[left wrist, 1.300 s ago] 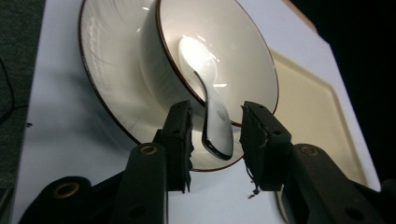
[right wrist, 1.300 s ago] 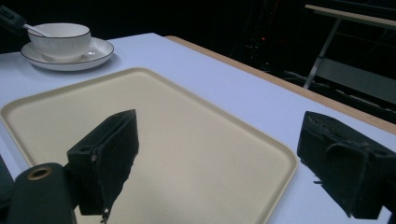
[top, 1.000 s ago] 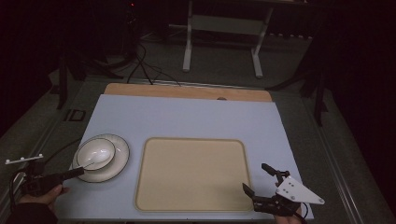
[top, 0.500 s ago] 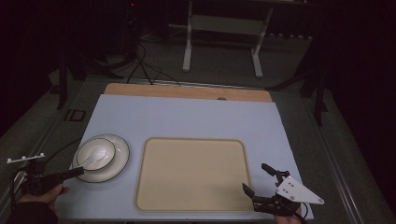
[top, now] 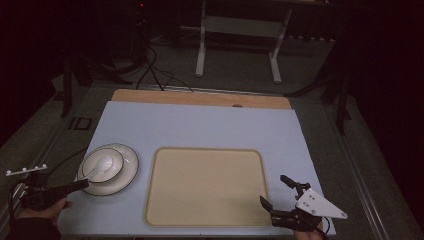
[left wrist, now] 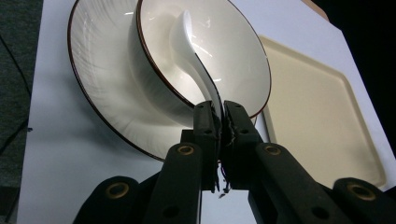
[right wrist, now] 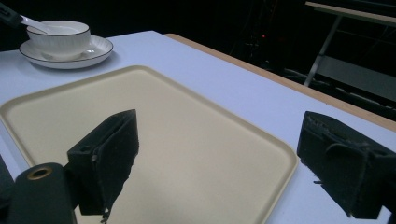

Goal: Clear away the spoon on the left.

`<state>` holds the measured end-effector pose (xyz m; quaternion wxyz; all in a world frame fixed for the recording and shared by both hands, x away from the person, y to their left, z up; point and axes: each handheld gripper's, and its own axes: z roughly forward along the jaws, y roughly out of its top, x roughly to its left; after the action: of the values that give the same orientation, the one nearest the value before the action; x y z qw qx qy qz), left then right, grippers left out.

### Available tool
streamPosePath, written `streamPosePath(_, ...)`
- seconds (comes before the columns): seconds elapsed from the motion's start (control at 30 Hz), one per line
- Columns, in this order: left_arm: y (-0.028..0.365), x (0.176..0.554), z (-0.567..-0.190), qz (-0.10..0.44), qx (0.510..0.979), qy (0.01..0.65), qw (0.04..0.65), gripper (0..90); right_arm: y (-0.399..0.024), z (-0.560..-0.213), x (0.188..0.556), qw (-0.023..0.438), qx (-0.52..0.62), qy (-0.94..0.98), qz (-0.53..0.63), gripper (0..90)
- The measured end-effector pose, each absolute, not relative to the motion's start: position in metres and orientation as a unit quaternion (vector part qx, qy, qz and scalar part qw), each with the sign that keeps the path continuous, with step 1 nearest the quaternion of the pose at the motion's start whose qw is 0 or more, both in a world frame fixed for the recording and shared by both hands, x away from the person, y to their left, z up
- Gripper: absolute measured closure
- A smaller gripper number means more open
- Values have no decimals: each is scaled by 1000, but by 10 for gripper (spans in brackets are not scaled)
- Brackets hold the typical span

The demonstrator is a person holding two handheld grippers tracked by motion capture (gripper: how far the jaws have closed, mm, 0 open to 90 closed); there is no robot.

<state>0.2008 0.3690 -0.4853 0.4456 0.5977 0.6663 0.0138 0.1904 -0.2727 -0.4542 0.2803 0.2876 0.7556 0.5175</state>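
Presently the left hand-held gripper [left wrist: 218, 122] pinches the spoon [left wrist: 196, 60] handle; the spoon's long axis runs straight ahead into the bowl [left wrist: 243, 56]. Right hand-held gripper [top: 280, 192] spread, well apart.

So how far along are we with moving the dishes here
Nothing looks moved yet: the tray is bare, and the bowl sits on its plate beside it. In hand: the left gripper is shut on the spoon handle, its scoop lying in the bowl. The right gripper waits open over the tray. Any transfer appears left.
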Motion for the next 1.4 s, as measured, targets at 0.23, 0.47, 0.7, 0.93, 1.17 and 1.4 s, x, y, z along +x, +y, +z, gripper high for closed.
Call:
streamPosePath(0.23, 363, 197, -477, 34, 608, 663, 436, 856, -274, -454, 191, 281, 287, 754, 519, 128)
streamPosePath(0.47, 358, 194, -462, 47, 615, 654, 438, 856, -274, -454, 191, 281, 287, 754, 520, 128)
streamPosePath(0.7, 351, 191, -445, 70, 618, 643, 446, 856, -274, -454, 191, 281, 289, 754, 519, 128)
streamPosePath(0.93, 340, 192, -431, 82, 629, 629, 449, 857, -273, -454, 191, 279, 287, 754, 521, 128)
streamPosePath(1.17, 323, 195, -421, 95, 641, 615, 449, 856, -273, -454, 191, 280, 287, 753, 521, 128)
streamPosePath(1.4, 313, 197, -417, 104, 643, 610, 450, 856, -275, -453, 191, 281, 287, 751, 524, 128)
